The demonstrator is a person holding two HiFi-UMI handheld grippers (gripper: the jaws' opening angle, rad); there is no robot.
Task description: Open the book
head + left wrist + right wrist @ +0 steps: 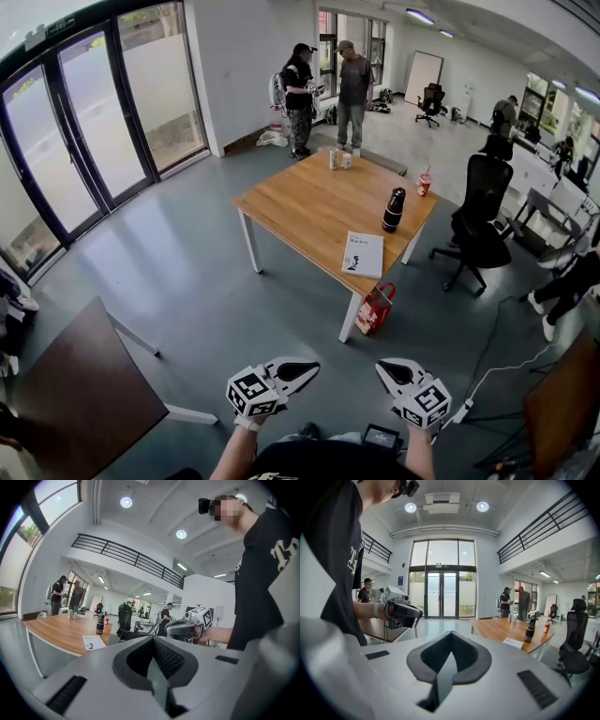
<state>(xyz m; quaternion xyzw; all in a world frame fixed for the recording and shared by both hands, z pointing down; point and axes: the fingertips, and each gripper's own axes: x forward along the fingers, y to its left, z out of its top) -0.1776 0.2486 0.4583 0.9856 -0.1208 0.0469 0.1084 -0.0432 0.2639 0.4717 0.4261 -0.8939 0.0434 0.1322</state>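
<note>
A white book (363, 253) lies closed near the front edge of the wooden table (309, 206), well ahead of me. Both grippers hang low over the floor, far short of the table. My left gripper (305, 368) and right gripper (389, 370) point towards each other, each shut with nothing held. In the left gripper view its jaws (153, 658) meet, and the book (93, 642) shows small at the left. The right gripper view shows its closed jaws (449, 658) and the book (513, 642) off to the right.
A black bottle (394, 209), a red cup (425, 183) and cans (339, 159) stand on the table. A red bag (375, 309) leans at its near leg. An office chair (480, 220) stands to the right and a dark table (84, 394) to my left. Two people (323, 89) stand beyond.
</note>
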